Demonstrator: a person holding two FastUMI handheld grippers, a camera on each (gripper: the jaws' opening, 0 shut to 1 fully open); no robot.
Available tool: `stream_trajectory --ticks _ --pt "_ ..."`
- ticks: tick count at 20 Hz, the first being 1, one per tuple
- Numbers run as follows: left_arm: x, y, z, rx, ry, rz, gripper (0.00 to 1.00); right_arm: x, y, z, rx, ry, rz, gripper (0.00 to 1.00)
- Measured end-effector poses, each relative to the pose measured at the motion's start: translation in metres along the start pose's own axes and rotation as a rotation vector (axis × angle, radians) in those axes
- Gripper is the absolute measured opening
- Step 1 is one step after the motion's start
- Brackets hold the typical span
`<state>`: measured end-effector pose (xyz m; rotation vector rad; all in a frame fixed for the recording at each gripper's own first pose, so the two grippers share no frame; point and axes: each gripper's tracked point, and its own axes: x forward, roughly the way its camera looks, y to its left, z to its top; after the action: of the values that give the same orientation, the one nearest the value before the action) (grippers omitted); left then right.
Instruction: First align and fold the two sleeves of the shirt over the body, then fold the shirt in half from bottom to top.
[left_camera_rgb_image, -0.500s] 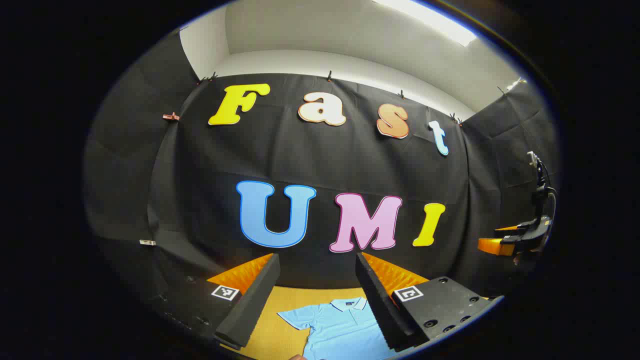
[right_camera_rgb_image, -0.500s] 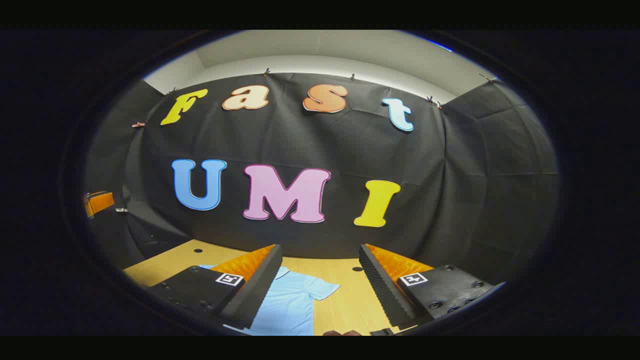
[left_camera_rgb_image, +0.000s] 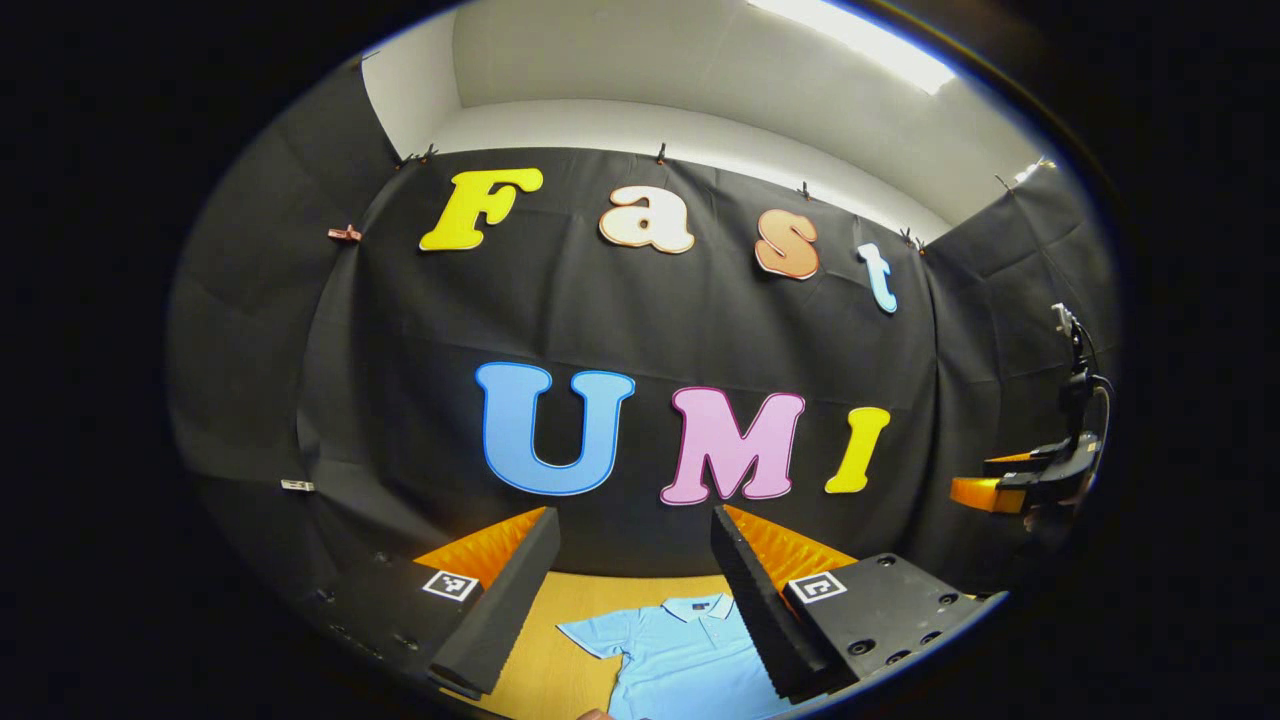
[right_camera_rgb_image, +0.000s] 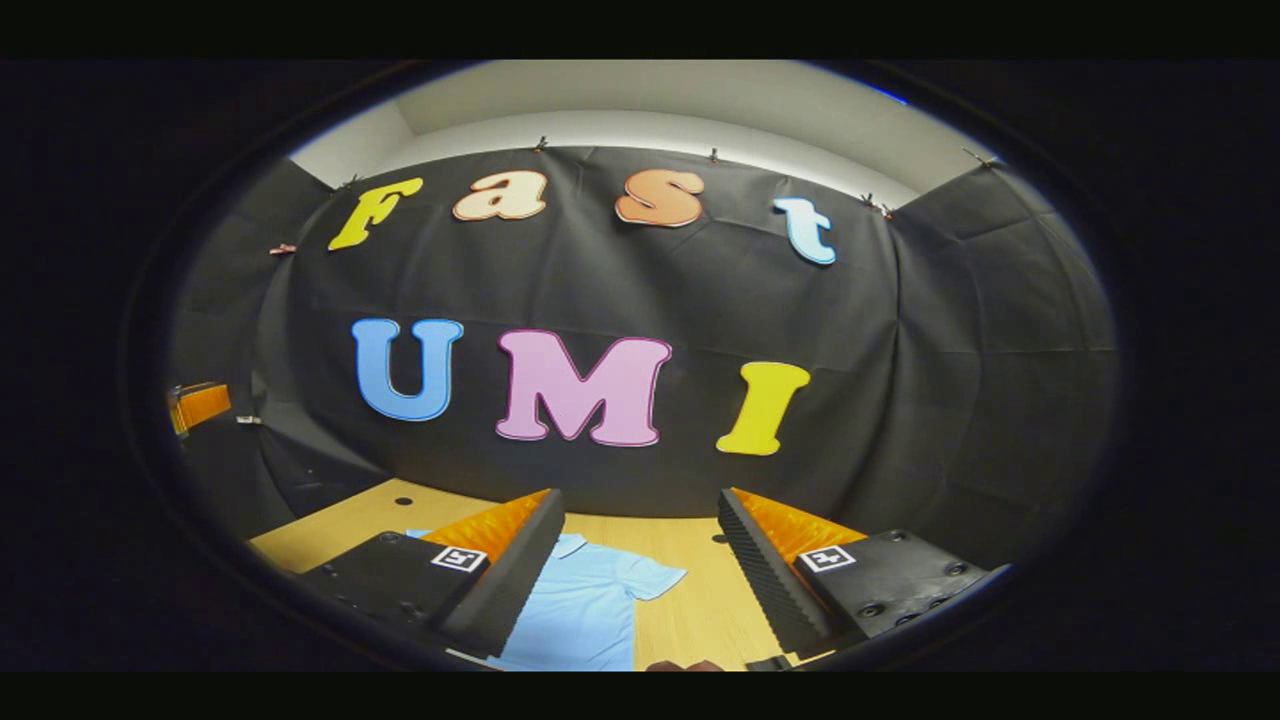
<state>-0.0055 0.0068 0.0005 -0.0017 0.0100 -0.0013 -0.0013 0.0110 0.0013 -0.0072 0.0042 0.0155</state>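
A light blue polo shirt (left_camera_rgb_image: 680, 655) lies flat on the wooden table (left_camera_rgb_image: 545, 660), collar toward the back wall and short sleeves spread out. In the left gripper view my left gripper (left_camera_rgb_image: 632, 590) is held above it, open, nothing between the fingers. In the right gripper view the shirt (right_camera_rgb_image: 585, 610) and its right sleeve show between the fingers of my right gripper (right_camera_rgb_image: 640, 575), which is open as well and holds nothing. The right gripper (left_camera_rgb_image: 1030, 480) hangs at the far right edge of the left gripper view. The left gripper (right_camera_rgb_image: 200, 405) is at the far left edge of the right gripper view.
The table (right_camera_rgb_image: 690, 600) runs back to the black cloth wall (right_camera_rgb_image: 640, 290). Small dark holes (right_camera_rgb_image: 403, 500) dot the tabletop near the back. A fingertip (right_camera_rgb_image: 685, 665) of the holding hand shows at the bottom edge.
Both views have shifted very slightly; the right gripper's view has swung a little to the left. The shirt lies as before and both grippers stay open.
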Motion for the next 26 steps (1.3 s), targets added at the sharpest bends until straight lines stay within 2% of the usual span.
stream_trajectory --ticks 11,16,26 --pt "-0.005 0.012 0.000 0.001 0.006 0.020 0.96 0.001 0.012 0.002 -0.016 -0.001 0.020 0.97" --pt "-0.007 0.017 0.002 -0.004 0.000 0.024 0.97 0.009 0.009 0.016 -0.073 -0.019 0.009 0.97" --pt "-0.007 0.028 0.002 -0.015 0.003 0.034 0.96 0.016 0.023 0.022 -0.044 -0.023 0.025 0.97"
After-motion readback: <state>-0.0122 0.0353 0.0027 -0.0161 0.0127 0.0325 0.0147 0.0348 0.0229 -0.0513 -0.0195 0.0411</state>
